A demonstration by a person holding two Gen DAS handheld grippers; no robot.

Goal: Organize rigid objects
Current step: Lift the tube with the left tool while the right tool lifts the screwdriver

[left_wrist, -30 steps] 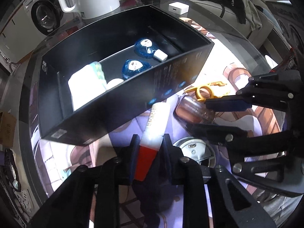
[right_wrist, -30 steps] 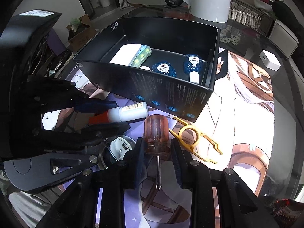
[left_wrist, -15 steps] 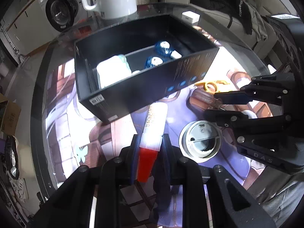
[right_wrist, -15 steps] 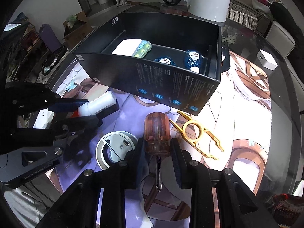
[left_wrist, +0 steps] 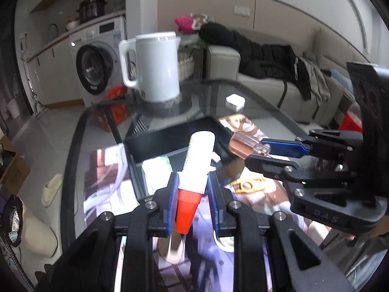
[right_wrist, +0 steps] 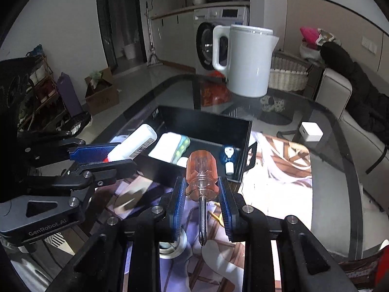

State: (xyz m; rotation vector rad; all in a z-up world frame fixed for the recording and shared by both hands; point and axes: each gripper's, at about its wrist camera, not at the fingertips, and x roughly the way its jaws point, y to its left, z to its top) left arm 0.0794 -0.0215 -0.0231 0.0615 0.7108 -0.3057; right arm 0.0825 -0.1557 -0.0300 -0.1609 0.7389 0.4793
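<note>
— Glass tabletop in a living room, washing machine and sofa behind it. What has the left gripper got?

— Its fingers are clamped on a white tube with a red cap; the cap points back toward the camera, and the white end reaches out over the near wall of the black box. From the right wrist view the same tube hangs above the box's left end.

— And the right gripper?

— Closed on a screwdriver by its clear orange handle, shaft pointing back at the camera, raised just in front of the box's near wall.

— What lies inside the box?

— A white case with a green edge near the middle and a blue item with a white tip toward the right end.

— Around it?

— A yellow plastic tool lies on the printed mat beneath the grippers. A white kettle stands at the tabletop's far edge, and a small white cube sits toward the right edge.
</note>
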